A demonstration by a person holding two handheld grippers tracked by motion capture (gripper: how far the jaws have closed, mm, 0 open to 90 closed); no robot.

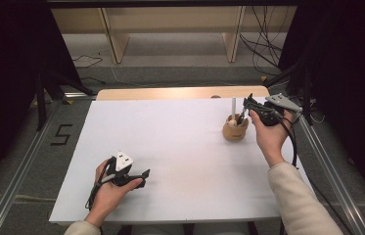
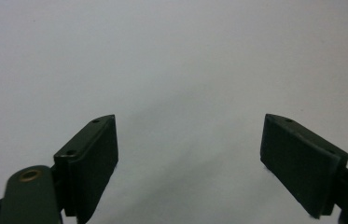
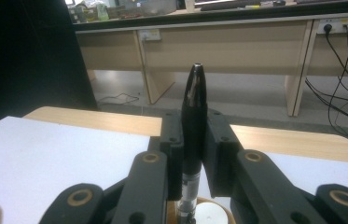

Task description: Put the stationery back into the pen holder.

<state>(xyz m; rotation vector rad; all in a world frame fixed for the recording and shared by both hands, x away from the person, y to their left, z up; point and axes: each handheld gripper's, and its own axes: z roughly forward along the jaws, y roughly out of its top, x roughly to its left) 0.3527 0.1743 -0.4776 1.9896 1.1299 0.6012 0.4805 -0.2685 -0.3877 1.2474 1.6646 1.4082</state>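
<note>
My right gripper [image 1: 246,105] is at the far right of the table, shut on a black pen [image 1: 240,117]. The pen stands upright, with its lower end inside a round wooden pen holder [image 1: 235,131]. In the right gripper view, the pen [image 3: 194,93] is pinched between the jaws of that gripper [image 3: 194,122], its tip rising above them and the holder's rim [image 3: 223,209] just below. A white pen [image 1: 233,106] also stands in the holder. My left gripper [image 1: 143,178] lies low at the near left, open with nothing between its fingers [image 2: 94,158].
A white sheet [image 1: 180,147] covers the wooden table [image 1: 170,93]. Beyond the far edge stand a pale wooden bench [image 1: 170,24] and loose cables [image 1: 263,44]. Dark stands flank both sides, and metal rails [image 1: 18,171] run along the floor.
</note>
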